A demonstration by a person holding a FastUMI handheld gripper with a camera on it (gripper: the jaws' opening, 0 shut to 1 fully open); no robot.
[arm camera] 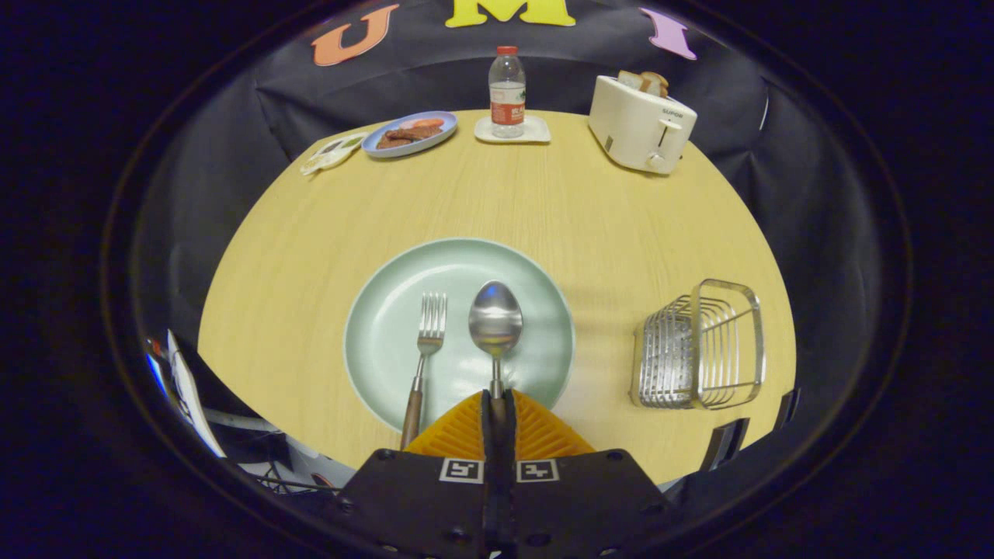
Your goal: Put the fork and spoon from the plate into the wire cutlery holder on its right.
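Steel spoon [495,322] on the plate [373,341] sits clamped at its handle between the closed gripper [498,404] fingers; lift it level, clear the fork [425,349] at 9 o'clock, and swing toward the wire cutlery holder [703,345] at 3 o'clock.

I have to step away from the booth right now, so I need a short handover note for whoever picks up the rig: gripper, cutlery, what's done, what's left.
Hand-held gripper: fingers closed on the spoon handle, at the near rim of the green plate.
Spoon: bowl lying on the plate, not visibly lifted yet.
Fork: on the plate, left of the spoon, handle over the near rim, untouched.
Wire cutlery holder: right of the plate, nothing in it.
Done: spoon gripped.
Left: carry the spoon to the holder, then the fork.
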